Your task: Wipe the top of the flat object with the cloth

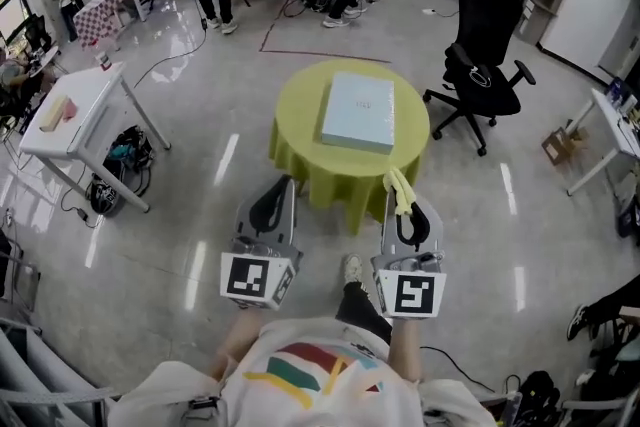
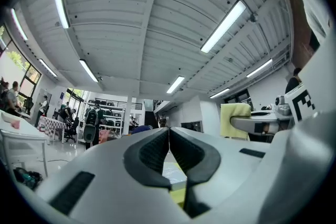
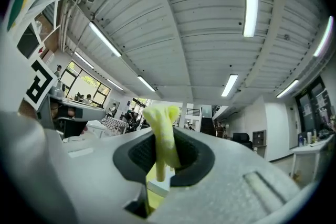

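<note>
A flat pale-blue box (image 1: 359, 111) lies on a round table under a yellow-green tablecloth (image 1: 300, 130), ahead of me. My right gripper (image 1: 401, 199) is shut on a yellow cloth (image 1: 399, 190), which sticks out between its pads; in the right gripper view the cloth (image 3: 164, 131) stands up from the closed jaws. My left gripper (image 1: 283, 189) is shut with nothing in it, its pads meeting (image 2: 169, 145). Both grippers are held level near my body, short of the table's near edge. In the left gripper view the cloth (image 2: 234, 119) shows at the right.
A black office chair (image 1: 484, 55) stands right of the table. A white desk (image 1: 75, 112) is at the left, with cables and a bag under it. People stand at the far end of the room. My foot (image 1: 353, 269) is on the shiny floor below the grippers.
</note>
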A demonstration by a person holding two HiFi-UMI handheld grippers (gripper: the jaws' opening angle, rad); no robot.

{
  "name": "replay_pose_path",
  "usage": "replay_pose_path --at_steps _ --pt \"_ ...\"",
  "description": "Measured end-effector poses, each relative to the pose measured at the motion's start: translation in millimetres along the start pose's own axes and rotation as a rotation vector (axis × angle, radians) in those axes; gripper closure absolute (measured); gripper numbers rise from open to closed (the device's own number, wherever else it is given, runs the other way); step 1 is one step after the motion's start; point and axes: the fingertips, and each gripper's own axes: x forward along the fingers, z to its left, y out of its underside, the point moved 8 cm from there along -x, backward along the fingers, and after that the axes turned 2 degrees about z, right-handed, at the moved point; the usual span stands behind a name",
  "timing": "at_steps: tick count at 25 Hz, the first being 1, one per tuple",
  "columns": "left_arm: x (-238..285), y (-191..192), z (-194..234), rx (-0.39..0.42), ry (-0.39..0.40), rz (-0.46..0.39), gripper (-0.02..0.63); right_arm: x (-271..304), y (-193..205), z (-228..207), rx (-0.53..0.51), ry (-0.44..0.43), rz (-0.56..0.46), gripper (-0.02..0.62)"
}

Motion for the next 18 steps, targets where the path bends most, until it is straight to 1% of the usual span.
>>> replay_pose_path --at_steps 4,9,12,15,18 --pt "40 4 4 0.015 -0.047 0.004 0.591 33 15 -26 -0.047 -0.068 0.035 0.566" --pt "96 11 5 0.038 -0.078 0.005 0.591 80 40 -62 -0.091 -0.059 0.097 0.566" --pt "133 10 4 0.049 -0.091 0.009 0.591 108 52 -86 -0.049 -0.069 0.089 0.566" --pt "173 9 4 0.040 -0.109 0.012 0.591 139 63 -112 -0.001 -0.083 0.079 0.566" --pt "213 10 6 0.036 -0.123 0.018 0.591 170 74 -137 0.022 -0.102 0.086 0.566"
